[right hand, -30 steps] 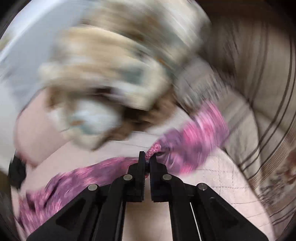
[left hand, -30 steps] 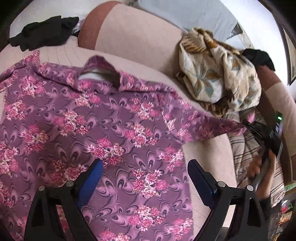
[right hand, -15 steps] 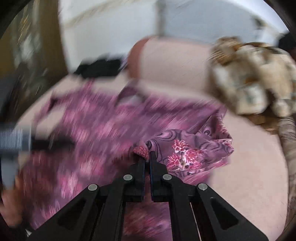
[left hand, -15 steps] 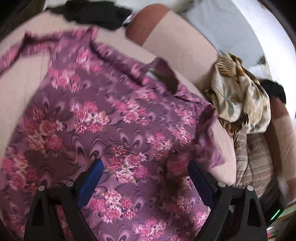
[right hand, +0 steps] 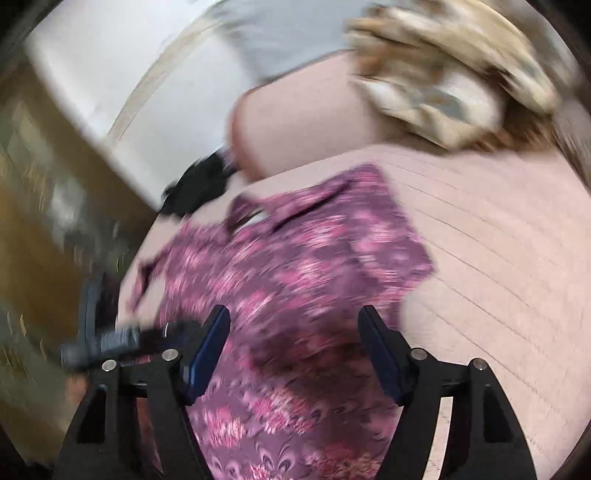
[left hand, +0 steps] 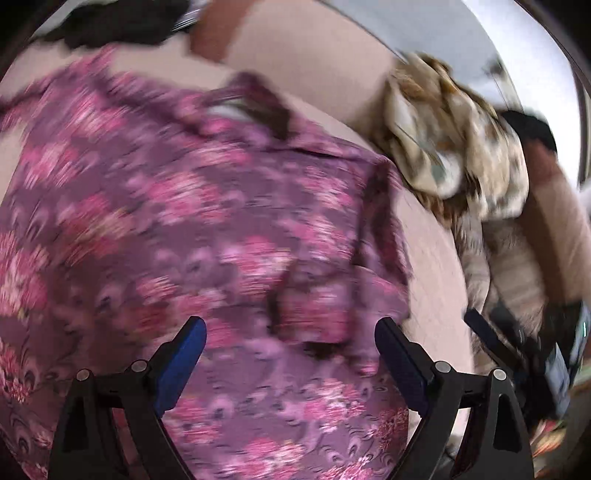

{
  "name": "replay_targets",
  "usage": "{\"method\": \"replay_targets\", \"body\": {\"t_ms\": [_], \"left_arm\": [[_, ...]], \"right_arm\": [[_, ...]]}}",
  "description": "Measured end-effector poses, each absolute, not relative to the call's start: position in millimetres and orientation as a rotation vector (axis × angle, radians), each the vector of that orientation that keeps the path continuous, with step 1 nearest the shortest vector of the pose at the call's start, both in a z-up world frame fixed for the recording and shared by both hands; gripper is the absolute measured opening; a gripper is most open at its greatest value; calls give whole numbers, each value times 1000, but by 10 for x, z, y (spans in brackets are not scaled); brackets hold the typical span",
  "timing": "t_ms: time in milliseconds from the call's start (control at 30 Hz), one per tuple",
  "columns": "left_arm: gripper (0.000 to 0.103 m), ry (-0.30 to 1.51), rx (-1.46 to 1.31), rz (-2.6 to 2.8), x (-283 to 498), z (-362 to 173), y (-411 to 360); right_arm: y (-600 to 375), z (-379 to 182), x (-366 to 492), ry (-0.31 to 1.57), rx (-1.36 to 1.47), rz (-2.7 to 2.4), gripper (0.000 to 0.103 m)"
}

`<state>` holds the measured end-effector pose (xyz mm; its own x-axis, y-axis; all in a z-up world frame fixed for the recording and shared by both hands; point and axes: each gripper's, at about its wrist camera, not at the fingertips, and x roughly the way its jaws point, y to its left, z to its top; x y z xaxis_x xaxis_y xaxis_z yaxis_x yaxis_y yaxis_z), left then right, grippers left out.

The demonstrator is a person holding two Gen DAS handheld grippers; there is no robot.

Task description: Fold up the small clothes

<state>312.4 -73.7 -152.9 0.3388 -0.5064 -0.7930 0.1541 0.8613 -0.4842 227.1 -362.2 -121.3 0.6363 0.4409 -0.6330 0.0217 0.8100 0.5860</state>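
One purple floral shirt lies spread on the pink quilted couch seat, collar toward 12 o'clock. Its right sleeve, stretched out toward 3 o'clock a second ago, is now folded in over the body. The right claw, which pinched that sleeve then, has just been opening and stands wide with nothing pressed between its pads. The left claw is spread open above the shirt. One beige patterned cloth heap sits at 2 o'clock, one black garment at 11.
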Motion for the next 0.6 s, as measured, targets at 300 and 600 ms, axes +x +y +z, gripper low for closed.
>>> {"method": "replay_targets", "body": {"t_ms": [300, 600], "left_arm": [[27, 1229, 21, -344, 3355, -1872, -1746], [5, 1044, -244, -306, 2505, -1320, -571]], "right_arm": [[-4115, -1687, 2455, 975, 855, 165, 61], [-3773, -1673, 2555, 1020, 758, 233, 51]]}}
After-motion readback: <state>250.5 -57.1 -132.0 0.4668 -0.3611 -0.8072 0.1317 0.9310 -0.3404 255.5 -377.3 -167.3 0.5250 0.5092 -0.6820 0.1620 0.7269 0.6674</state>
